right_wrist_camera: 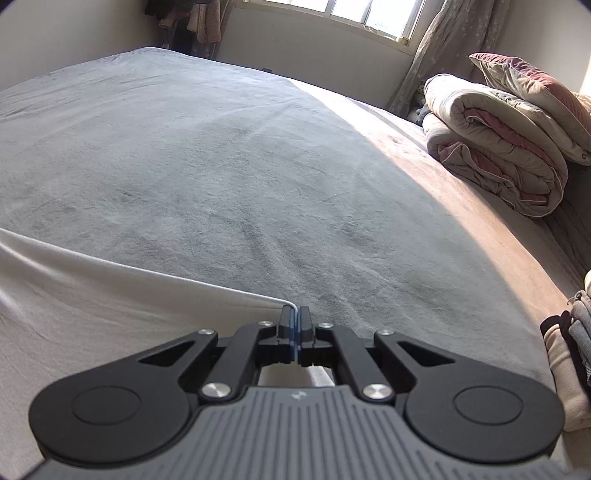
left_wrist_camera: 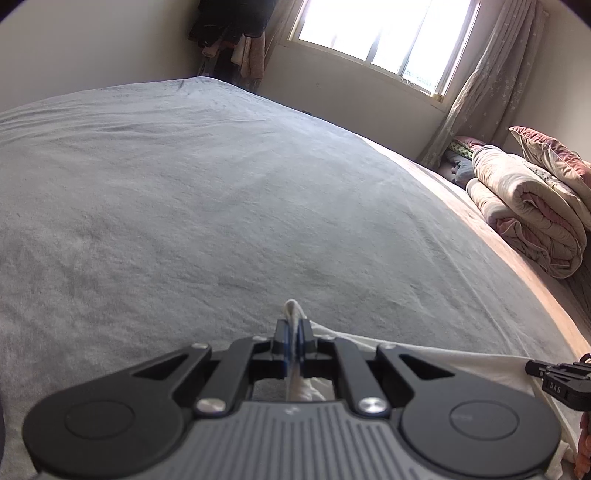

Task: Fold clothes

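Note:
A white garment (right_wrist_camera: 92, 288) is stretched over the near part of a grey bed (right_wrist_camera: 221, 155). My right gripper (right_wrist_camera: 294, 318) is shut on its corner, the cloth's edge running off to the left. In the left wrist view my left gripper (left_wrist_camera: 293, 325) is shut on a bunched corner of the white garment (left_wrist_camera: 461, 363), a tuft sticking up past the pads. The cloth spans rightward to the right gripper (left_wrist_camera: 532, 367), seen at the right edge with a hand behind it.
A rolled quilt (right_wrist_camera: 491, 147) and pillows (right_wrist_camera: 528, 85) lie at the bed's right side. A stack of folded clothes (right_wrist_camera: 569, 350) sits at the right edge. The window (left_wrist_camera: 380, 33), curtain (left_wrist_camera: 491, 81) and hanging clothes (left_wrist_camera: 236, 33) line the far wall.

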